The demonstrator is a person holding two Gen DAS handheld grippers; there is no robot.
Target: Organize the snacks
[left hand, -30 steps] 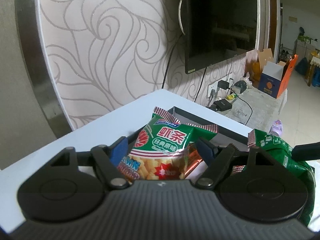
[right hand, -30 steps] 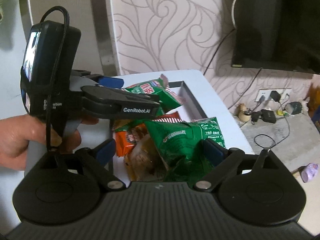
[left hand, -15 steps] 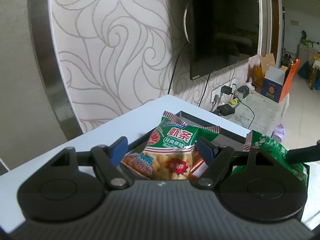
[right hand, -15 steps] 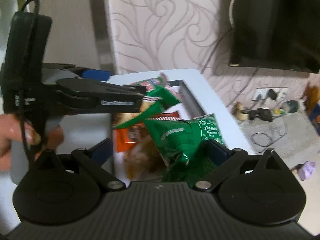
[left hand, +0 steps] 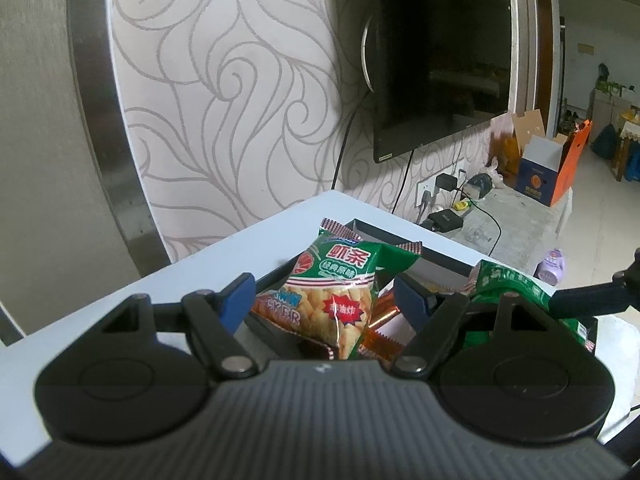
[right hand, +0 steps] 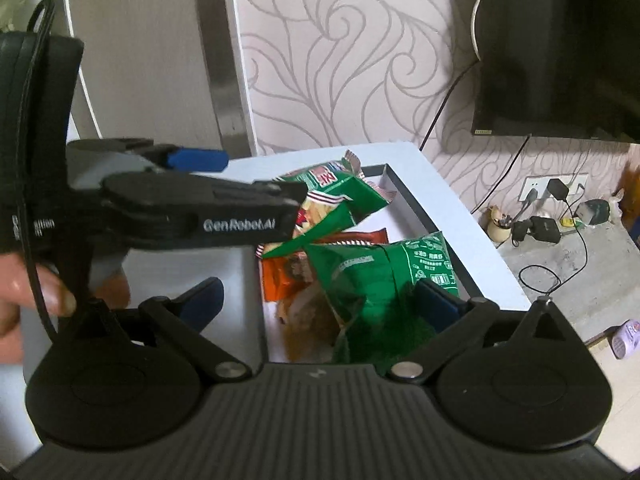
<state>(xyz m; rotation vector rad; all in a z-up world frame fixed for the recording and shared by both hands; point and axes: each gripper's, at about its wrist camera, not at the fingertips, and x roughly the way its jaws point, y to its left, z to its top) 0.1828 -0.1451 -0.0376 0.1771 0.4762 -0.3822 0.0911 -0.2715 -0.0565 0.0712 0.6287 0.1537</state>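
Observation:
My left gripper is open, its blue pads either side of a green and red shrimp-stick packet that stands above the dark-rimmed box on the white table. That packet also shows in the right wrist view beside the left gripper's body. My right gripper is open around a green snack bag over the box. The green bag also shows in the left wrist view. Orange and brown packets lie in the box underneath.
The white table stands against a swirl-patterned wall with a mounted television. A socket with chargers and cables sits low on the wall to the right. A purple bottle lies on the floor.
Both grippers have drawn back and up a little from the box. The shrimp-stick packet and the green bag sit lower and farther in the views. Both stay open.

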